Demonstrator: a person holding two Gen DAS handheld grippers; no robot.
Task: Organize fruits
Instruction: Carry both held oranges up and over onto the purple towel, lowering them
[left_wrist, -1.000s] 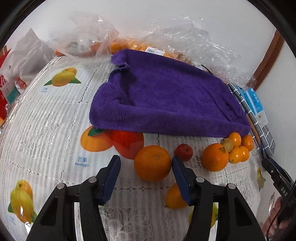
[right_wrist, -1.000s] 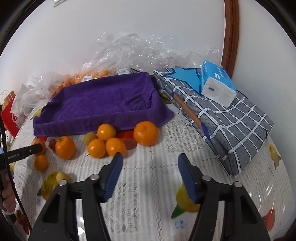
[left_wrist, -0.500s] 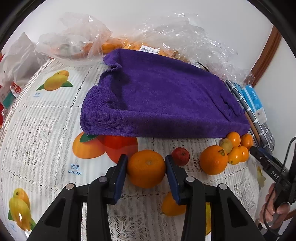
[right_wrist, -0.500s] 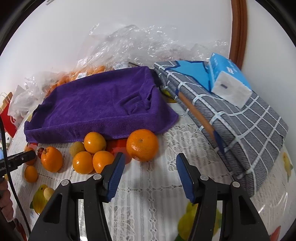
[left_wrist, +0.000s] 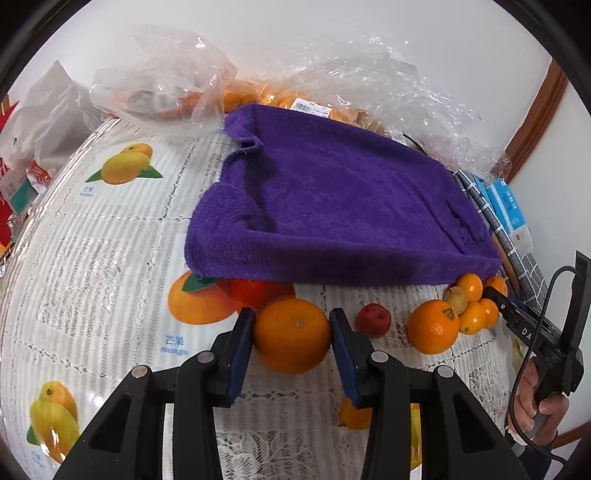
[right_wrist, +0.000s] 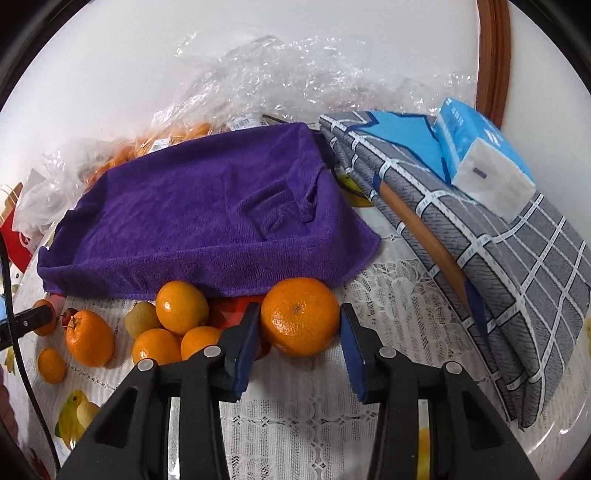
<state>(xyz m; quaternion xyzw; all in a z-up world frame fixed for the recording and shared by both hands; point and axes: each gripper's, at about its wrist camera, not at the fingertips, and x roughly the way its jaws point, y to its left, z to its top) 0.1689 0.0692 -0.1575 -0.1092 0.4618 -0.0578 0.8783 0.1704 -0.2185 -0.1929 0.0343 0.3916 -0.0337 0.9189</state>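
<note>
White wall behind, a fruit-print tablecloth below. Left gripper has its pads touching both sides of an orange — closed on it, the towel just ahead. To its right lie a small red fruit and more oranges. Right gripper straddles another orange, left pad touching, right pad a sliver off — not quite gripped. Oranges look firm, round, prone to roll; hold across the widest middle.
</note>
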